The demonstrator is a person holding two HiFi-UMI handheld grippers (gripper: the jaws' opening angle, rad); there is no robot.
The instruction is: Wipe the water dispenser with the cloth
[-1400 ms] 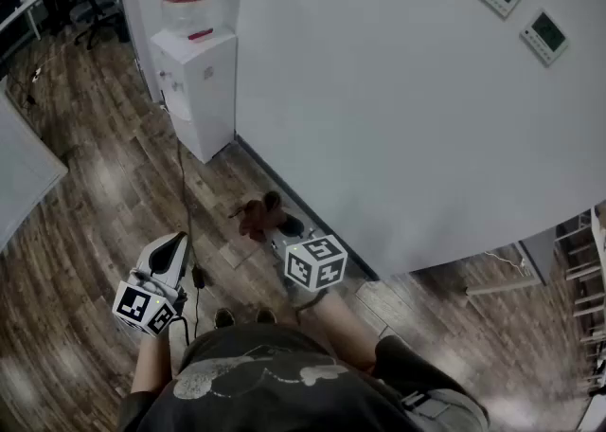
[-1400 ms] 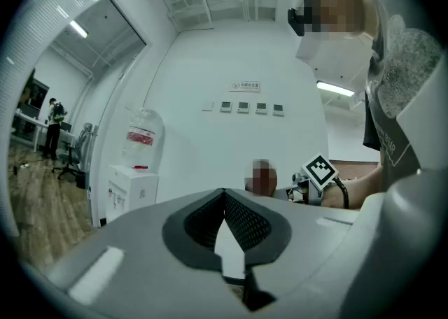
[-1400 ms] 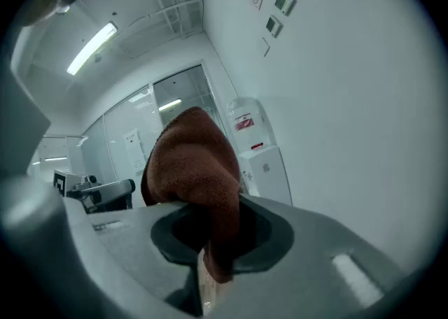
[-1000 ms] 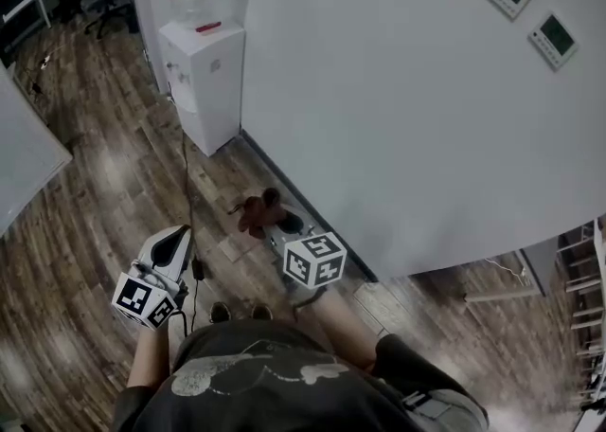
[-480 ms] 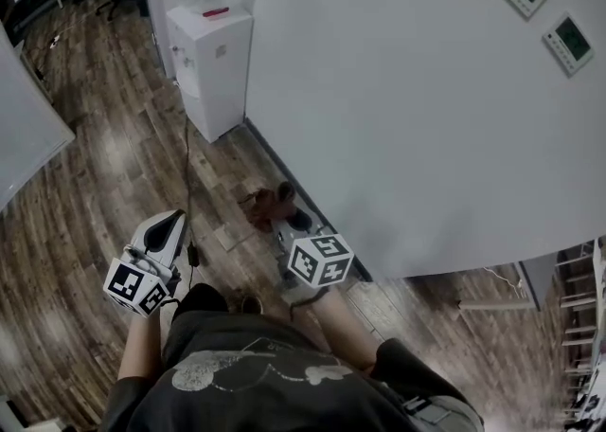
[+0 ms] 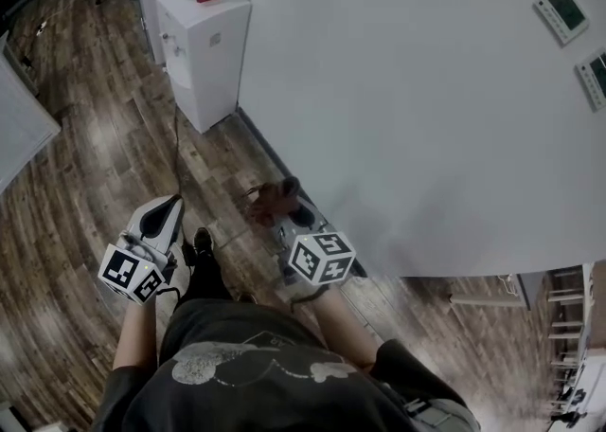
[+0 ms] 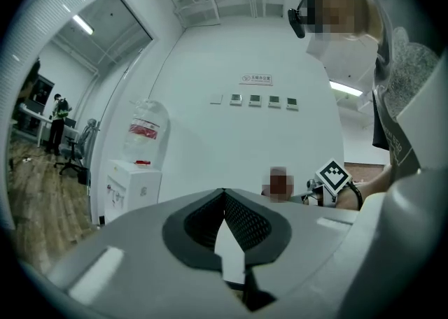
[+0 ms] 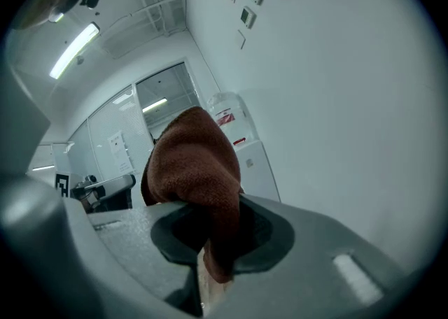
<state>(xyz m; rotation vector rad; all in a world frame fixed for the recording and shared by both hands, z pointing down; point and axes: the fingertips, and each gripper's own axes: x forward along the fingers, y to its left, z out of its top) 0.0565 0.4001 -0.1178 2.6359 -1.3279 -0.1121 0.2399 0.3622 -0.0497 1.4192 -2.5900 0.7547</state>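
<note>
Your right tongs [image 8: 210, 268] pinch the brown terry cloth [image 8: 196, 164]; your left tongs [image 7: 225, 230] are closed on nothing. The white water dispenser [image 6: 204, 51] stands well ahead of both, so all wiping looks undone

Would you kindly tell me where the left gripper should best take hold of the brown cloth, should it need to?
The loose bunched end of the cloth bulging beyond the right gripper, whose jaws are shut on its lower fold. The left gripper, shut and empty, would probably open and come from the person's left, where that bulge hangs free.
</note>
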